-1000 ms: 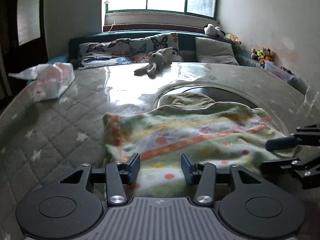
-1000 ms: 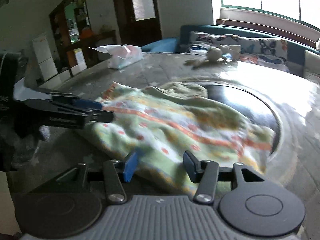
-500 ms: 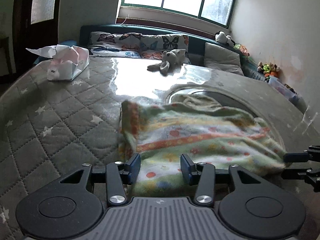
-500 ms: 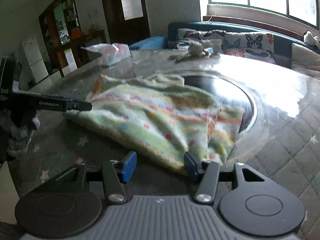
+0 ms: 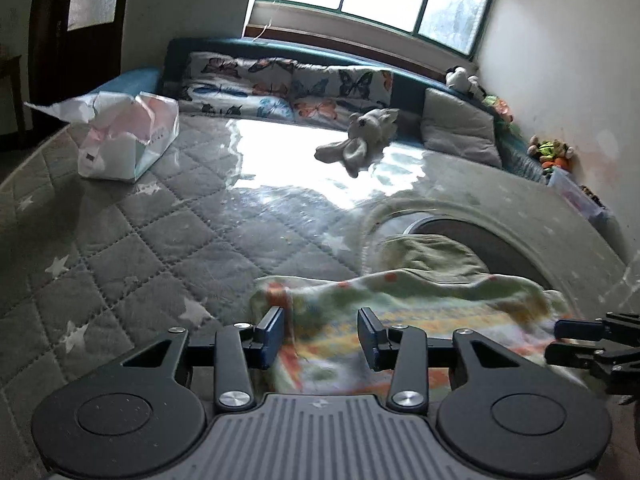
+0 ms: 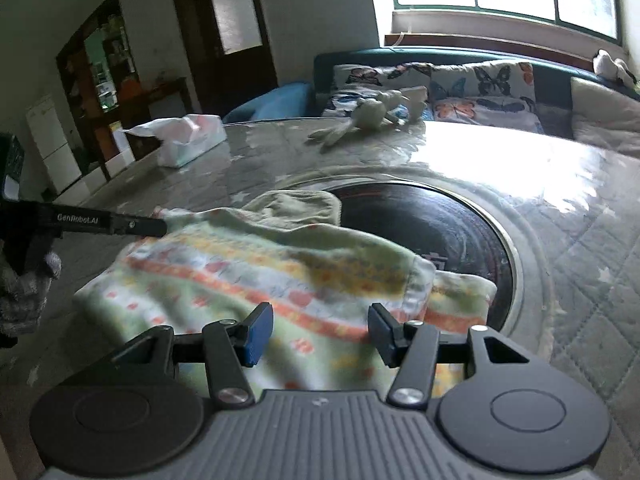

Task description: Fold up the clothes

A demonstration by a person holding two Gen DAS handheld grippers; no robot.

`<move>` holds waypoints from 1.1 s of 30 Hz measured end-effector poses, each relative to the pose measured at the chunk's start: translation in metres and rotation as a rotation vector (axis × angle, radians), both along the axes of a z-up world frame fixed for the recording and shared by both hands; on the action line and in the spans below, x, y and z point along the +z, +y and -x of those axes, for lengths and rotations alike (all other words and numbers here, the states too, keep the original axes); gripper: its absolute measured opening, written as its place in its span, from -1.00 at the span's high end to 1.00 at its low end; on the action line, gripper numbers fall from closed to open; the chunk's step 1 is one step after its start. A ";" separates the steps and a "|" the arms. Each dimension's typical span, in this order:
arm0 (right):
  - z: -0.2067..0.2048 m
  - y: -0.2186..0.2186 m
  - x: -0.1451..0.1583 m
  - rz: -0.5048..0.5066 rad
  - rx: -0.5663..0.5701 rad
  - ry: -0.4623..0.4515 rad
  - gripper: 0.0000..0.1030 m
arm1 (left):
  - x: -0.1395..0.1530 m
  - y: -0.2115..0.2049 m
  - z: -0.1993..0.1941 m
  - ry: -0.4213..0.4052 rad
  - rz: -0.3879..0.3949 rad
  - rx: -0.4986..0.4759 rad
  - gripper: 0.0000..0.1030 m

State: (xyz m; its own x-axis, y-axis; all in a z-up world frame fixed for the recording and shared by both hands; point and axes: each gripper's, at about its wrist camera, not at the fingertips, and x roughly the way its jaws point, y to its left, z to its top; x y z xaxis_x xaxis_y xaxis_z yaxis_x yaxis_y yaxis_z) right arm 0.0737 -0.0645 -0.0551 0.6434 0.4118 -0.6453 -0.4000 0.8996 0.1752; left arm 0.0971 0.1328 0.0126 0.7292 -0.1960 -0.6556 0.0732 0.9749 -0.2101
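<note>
Garment [image 6: 256,276]: patterned green cloth, laid on the quilted bench [image 5: 168,240], partly over the dark round inset [image 6: 432,224]
Left claw [image 5: 320,336]: jaws set wide, cloth seen between them
Right claw [image 6: 320,332]: jaws set wide above the cloth
Elsewhere: tissue pack [image 5: 128,140] and plush toy [image 5: 360,140] noted well apart from the garment

The one legible marking is "GenRobot.AI", printed in pale letters along the side of a dark finger of the left gripper [image 6: 148,227], which reaches in from the left edge of the right wrist view, ahead and to the left of the right gripper [image 6: 320,330]. The tissue pack [image 5: 120,140], far ahead-left of the left gripper, bears small print too blurred to read.
</note>
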 end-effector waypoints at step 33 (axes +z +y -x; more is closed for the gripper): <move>0.005 -0.005 -0.002 0.033 -0.048 -0.043 -0.43 | 0.044 -0.013 0.060 -0.263 -0.136 0.058 -1.00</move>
State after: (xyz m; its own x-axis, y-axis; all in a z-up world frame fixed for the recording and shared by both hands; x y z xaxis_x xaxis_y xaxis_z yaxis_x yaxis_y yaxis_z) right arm 0.0682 -0.0690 -0.0567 0.6894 0.3591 -0.6291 -0.3633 0.9227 0.1287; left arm 0.0370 0.1197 0.0569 0.8847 -0.0720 -0.4605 0.0507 0.9970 -0.0583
